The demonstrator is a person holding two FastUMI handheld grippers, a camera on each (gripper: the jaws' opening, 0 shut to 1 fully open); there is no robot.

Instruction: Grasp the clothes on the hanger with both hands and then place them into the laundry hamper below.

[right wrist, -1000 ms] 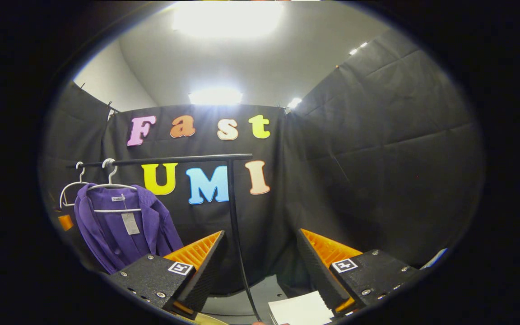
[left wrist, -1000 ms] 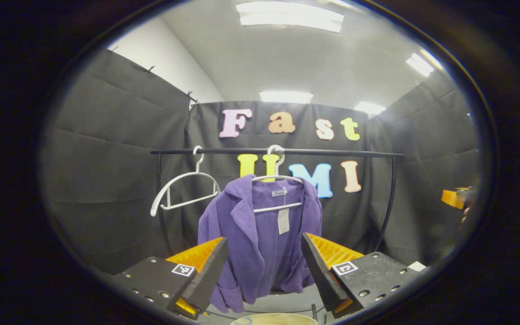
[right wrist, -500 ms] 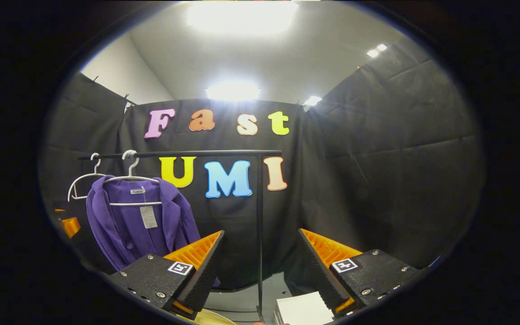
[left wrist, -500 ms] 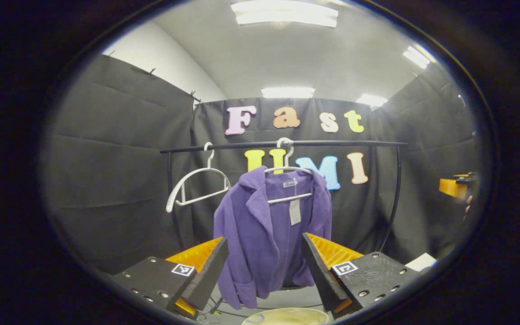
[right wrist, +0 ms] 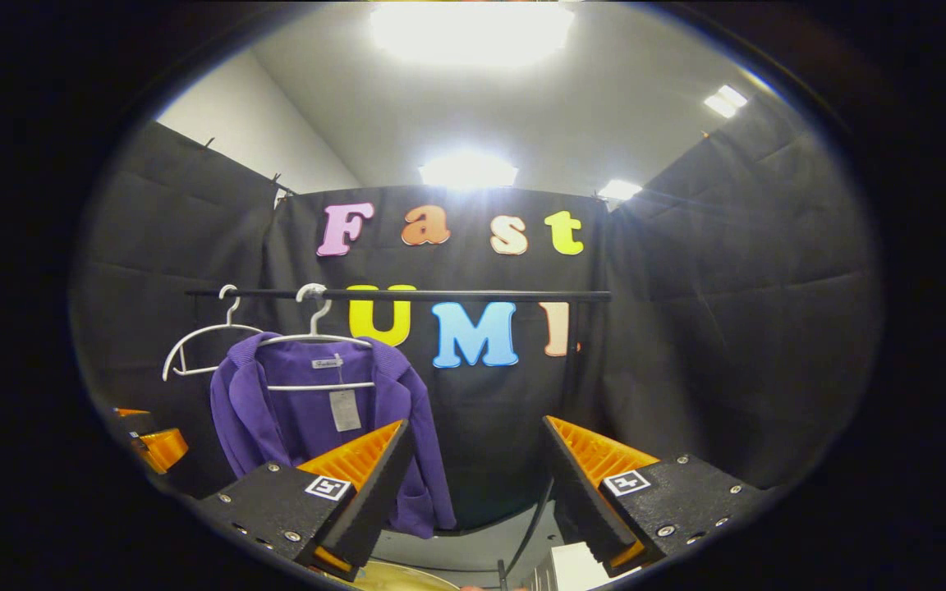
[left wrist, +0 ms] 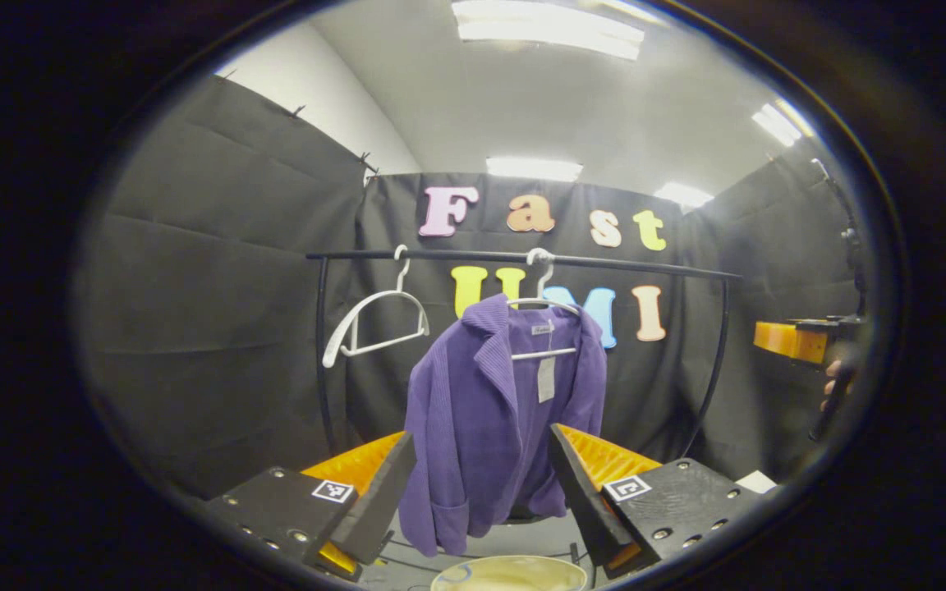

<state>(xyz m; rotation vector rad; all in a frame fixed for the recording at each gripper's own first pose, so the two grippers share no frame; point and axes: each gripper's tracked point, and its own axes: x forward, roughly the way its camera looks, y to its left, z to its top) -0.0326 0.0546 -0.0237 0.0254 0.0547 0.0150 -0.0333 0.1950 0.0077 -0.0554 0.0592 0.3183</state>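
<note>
Purple jacket [left wrist: 489,427] hangs from your rail [left wrist: 522,259], beside an empty hanger [left wrist: 374,324]; left gripper [left wrist: 481,484] and right gripper [right wrist: 473,484] gape wide, holding nothing.

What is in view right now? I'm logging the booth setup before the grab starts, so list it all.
Jacket: one, purple, on a hanger on the rail.
Hangers: two, white, one bare, one carrying the jacket.
Rail: one, black, across the back wall.
Hamper: one, pale rim, below the jacket.
White block: one, low on the floor.
Left claw: orange and black, open, short of the jacket.
Right claw: orange and black, open, right of the jacket.
</note>
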